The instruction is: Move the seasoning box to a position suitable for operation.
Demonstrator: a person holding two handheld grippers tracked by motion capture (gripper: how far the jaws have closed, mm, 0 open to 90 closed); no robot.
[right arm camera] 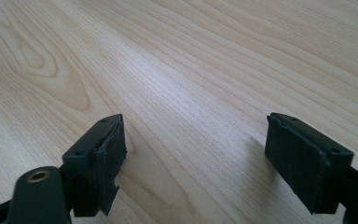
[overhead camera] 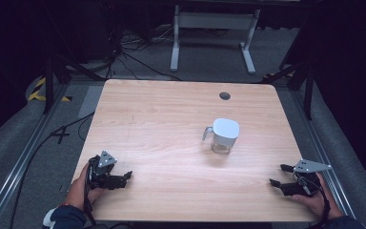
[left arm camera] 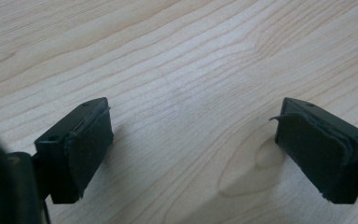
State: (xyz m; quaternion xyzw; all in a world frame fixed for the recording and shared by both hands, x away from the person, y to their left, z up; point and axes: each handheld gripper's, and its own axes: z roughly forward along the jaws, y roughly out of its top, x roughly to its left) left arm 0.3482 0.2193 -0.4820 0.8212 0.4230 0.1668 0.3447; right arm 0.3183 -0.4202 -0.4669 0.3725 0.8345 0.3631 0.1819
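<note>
In the high view, the left gripper (overhead camera: 124, 177) rested at the near-left corner of the wooden table (overhead camera: 162, 114), held by the person's left hand (overhead camera: 78, 191), with its jaws pointing toward the table's middle. The left gripper view supplied what the overhead camera was too distant to resolve: the left gripper (left arm camera: 193, 140) had its two black jaws spread wide apart, nothing between them, and bare wood grain beneath. In the high view, a clear jug with a white lid (overhead camera: 223, 136) stood upright right of the table's centre, its handle turned leftward; a small dark round hole (overhead camera: 225, 96) sat in the tabletop behind it. The jug's contents could not be made out at that distance. The right gripper (overhead camera: 280, 174) lay at the near-right corner in the right hand (overhead camera: 314, 200), jaws pointing leftward across the table. The right gripper view showed the right gripper (right arm camera: 193, 149) equally wide open and empty over bare wood, the worn edges of its pads (right arm camera: 109, 163) being visible. Both forearms were cut off by the lower edge of the high view. The jug stood well apart from both grippers, farther back on the table and nearer the right gripper than the left.
</note>
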